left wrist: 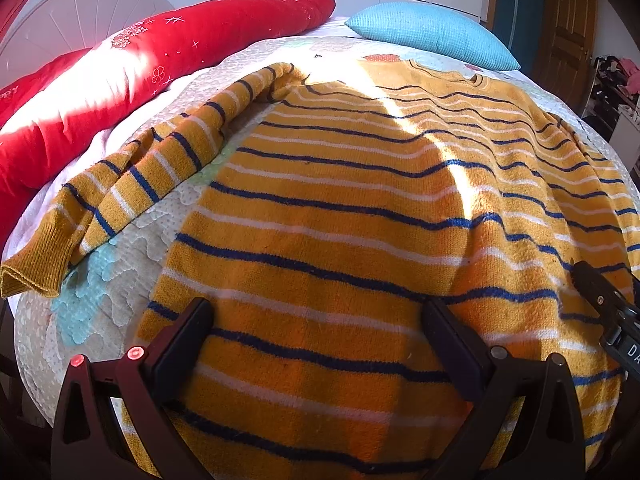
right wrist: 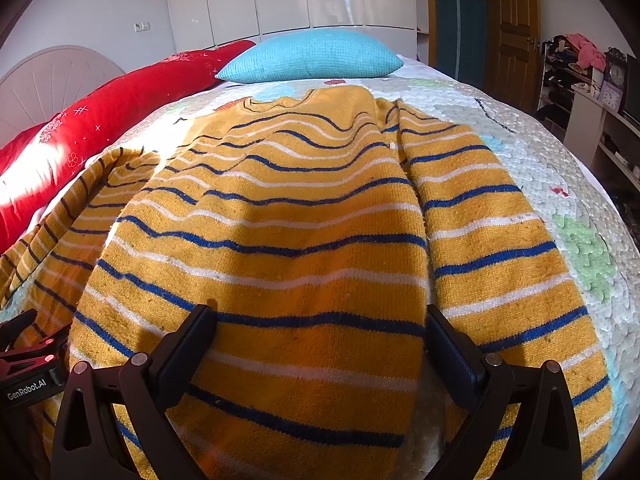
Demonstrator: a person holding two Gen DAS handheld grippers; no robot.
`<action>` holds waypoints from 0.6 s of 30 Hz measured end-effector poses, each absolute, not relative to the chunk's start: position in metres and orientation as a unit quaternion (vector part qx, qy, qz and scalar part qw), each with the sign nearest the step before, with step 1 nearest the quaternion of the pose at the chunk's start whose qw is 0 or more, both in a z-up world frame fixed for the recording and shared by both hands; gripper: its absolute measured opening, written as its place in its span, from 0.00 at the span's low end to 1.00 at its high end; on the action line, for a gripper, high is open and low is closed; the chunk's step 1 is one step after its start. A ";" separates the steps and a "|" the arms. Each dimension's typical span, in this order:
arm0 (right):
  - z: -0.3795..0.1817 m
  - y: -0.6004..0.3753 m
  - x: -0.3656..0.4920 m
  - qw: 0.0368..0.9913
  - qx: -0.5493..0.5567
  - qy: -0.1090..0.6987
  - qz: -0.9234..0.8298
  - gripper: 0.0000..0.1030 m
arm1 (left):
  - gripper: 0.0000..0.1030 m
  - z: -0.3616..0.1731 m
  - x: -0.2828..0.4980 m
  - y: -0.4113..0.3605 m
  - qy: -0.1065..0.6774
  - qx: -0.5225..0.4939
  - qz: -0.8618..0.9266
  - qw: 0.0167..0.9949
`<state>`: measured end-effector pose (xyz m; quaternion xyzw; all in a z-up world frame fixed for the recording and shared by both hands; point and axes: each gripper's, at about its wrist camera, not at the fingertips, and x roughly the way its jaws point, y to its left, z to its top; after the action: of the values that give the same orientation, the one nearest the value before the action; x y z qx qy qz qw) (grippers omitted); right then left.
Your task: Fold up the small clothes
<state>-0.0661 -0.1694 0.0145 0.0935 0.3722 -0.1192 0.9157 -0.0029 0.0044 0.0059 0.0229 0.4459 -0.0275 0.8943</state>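
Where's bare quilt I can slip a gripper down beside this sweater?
Bare quilt lies right of the right sleeve, out to the bed edge. A narrower wedge sits between the left sleeve and the sweater body. The far end is crowded by the red duvet and blue pillow.

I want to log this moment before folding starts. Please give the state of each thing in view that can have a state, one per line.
striped sweater: spread on the bed, not yet folded
left sleeve: stretched out sideways, rumpled
right sleeve: lying alongside the body
left hand-held gripper: open, over the hem
right hand-held gripper: open, over the hem
blue pillow: resting flat beyond the collar
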 end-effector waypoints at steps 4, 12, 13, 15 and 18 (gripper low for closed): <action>0.014 -0.170 -0.066 0.916 0.093 0.372 -0.119 0.99 | 1.00 0.003 -0.005 0.004 0.445 0.018 -0.029 0.895; 0.014 -0.170 -0.066 0.916 0.093 0.372 -0.119 0.99 | 1.00 0.002 -0.005 0.004 0.445 0.013 -0.031 0.895; 0.015 -0.170 -0.066 0.916 0.093 0.372 -0.119 0.99 | 1.00 0.002 -0.005 0.004 0.445 0.011 -0.032 0.895; 0.015 -0.170 -0.066 0.916 0.093 0.372 -0.119 0.99 | 1.00 0.002 -0.006 0.004 0.445 0.011 -0.032 0.895; 0.015 -0.170 -0.066 0.916 0.093 0.372 -0.119 0.99 | 1.00 0.002 -0.005 0.004 0.445 0.010 -0.032 0.895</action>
<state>-0.0661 -0.1697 0.0146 0.0929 0.3722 -0.1192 0.9157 -0.0054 0.0038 0.0021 0.0098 0.4454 -0.0324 0.8947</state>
